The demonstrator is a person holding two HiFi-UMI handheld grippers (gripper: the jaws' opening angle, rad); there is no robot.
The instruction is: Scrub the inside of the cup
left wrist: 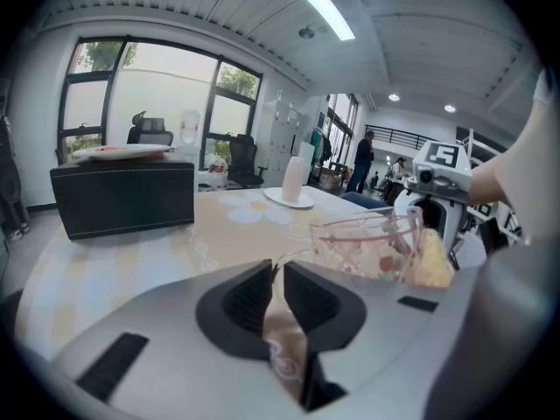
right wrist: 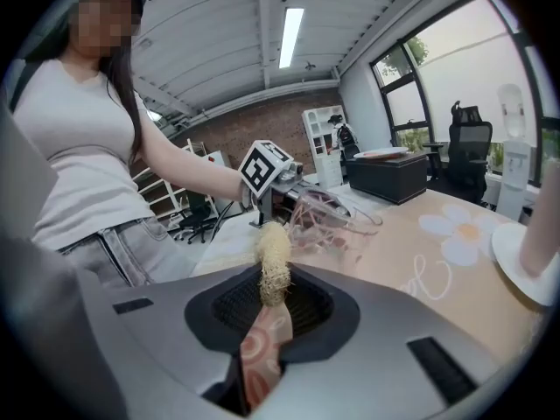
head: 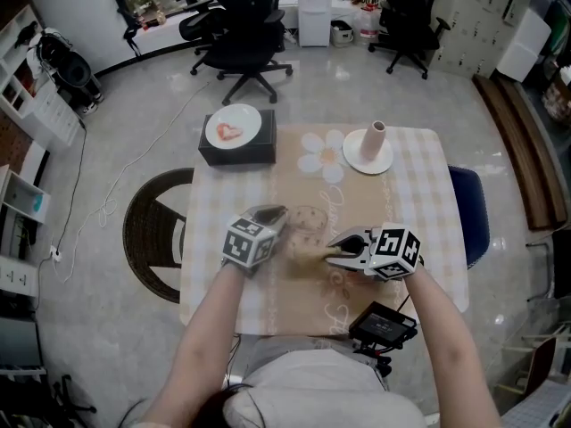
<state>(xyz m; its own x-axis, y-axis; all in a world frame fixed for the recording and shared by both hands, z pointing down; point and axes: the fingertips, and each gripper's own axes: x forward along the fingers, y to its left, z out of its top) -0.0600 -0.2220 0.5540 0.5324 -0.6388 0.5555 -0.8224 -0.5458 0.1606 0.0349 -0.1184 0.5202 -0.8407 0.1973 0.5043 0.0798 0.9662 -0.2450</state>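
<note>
Left hand-held gripper point(left wrist: 277, 280): jaws narrow, clamped on the thin edge of the clear glass cup point(left wrist: 367, 243). The cup is held tipped just above the middle of the worktop point(head: 410, 176), which has a beige checked cloth with a white flower print. The cup's mouth is turned toward the right hand-held gripper point(right wrist: 274, 292). There are reddish marks on the glass.

Right hand-held gripper: jaws closed on a pale yellow fibrous loofah scrubber point(right wrist: 272, 252). The piece stands up between the pads and its tip points at the cup. In the left gripper view the loofah sits right at the far side of the cup, touching or just beside the glass. I cannot tell if the tip is inside the rim.

In the head view both grippers are close together near the front centre of the worktop, with the cup between them. Bare forearms come in from the bottom edge.

Elsewhere on the worktop:
- Far left corner: a black rectangular box point(head: 236, 154) with a round white plate point(head: 252, 116) on top; the plate has something red on it.
- Far right: a white round saucer point(head: 352, 156) with a beige upright cylinder point(head: 376, 137) standing on it, well apart from the cup.
- Near edge, right of the person: a small black device point(head: 384, 325).

Black office chairs point(head: 245, 34) stand on the grey floor beyond.
</note>
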